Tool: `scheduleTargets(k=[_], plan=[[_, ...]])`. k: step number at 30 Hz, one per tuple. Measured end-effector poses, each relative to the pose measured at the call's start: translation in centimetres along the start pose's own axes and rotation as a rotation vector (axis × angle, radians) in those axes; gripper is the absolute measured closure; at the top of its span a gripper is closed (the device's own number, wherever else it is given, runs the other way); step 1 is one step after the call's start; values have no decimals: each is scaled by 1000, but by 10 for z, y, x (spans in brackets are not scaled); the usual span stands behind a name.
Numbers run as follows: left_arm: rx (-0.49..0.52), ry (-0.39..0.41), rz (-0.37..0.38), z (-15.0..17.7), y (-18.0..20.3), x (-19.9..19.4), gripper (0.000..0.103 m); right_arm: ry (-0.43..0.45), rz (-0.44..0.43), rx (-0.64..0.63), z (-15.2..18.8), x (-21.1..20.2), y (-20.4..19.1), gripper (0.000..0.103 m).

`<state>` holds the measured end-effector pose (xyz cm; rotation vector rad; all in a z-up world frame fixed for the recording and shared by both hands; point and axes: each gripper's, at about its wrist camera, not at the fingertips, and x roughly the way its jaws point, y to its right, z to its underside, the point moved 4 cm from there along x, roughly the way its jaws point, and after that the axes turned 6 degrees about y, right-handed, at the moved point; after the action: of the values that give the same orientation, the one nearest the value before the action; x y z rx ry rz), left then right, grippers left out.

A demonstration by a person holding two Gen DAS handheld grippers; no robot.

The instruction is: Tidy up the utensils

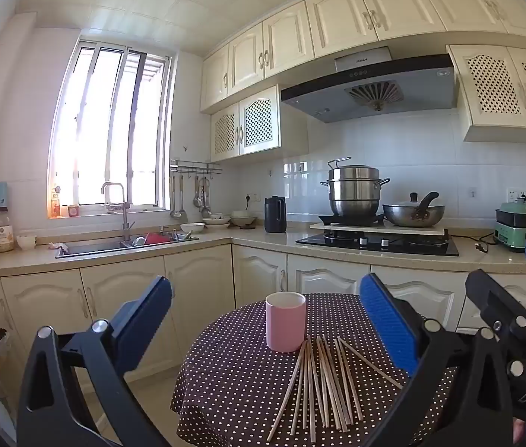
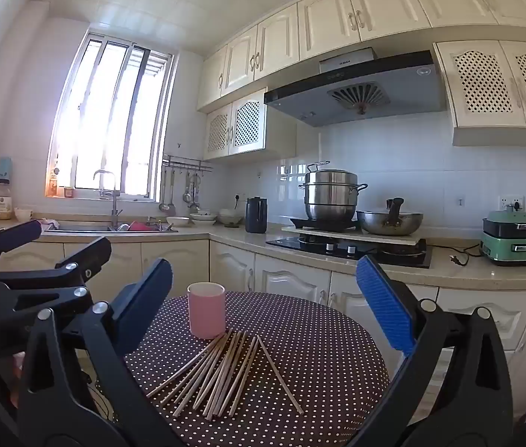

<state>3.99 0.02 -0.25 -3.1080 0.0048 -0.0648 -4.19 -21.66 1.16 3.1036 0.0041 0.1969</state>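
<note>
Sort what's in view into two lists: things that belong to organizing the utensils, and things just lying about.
Belongs to the job:
chopsticks, spread loose on the dotted tablecloth
pink cup, upright behind them
left gripper and right gripper, both open

Just lying about:
steamer pot
wok
black jug
green cooker

steamer pot (image 1: 354, 190) and wok (image 1: 414, 214) on stove — black jug (image 1: 275, 214) (left).
</note>
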Motion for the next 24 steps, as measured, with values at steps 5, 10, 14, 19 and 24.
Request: scheduleTargets(k=[5, 10, 14, 19, 24], plan=[[4, -2, 0, 0, 0, 0, 4, -5, 1, 5, 2, 2, -1, 6], [4, -2, 0, 0, 0, 0, 4, -4, 3, 0, 2, 2, -3, 6], [3, -2, 0, 0, 0, 0, 4, -2, 4, -4, 13, 12, -9, 6], [6, 1, -2, 0, 0, 0, 4, -6, -4, 5, 10, 7, -7, 6], [4, 0, -2, 0, -2, 1, 4, -10, -2, 9, 12, 8, -12, 6]])
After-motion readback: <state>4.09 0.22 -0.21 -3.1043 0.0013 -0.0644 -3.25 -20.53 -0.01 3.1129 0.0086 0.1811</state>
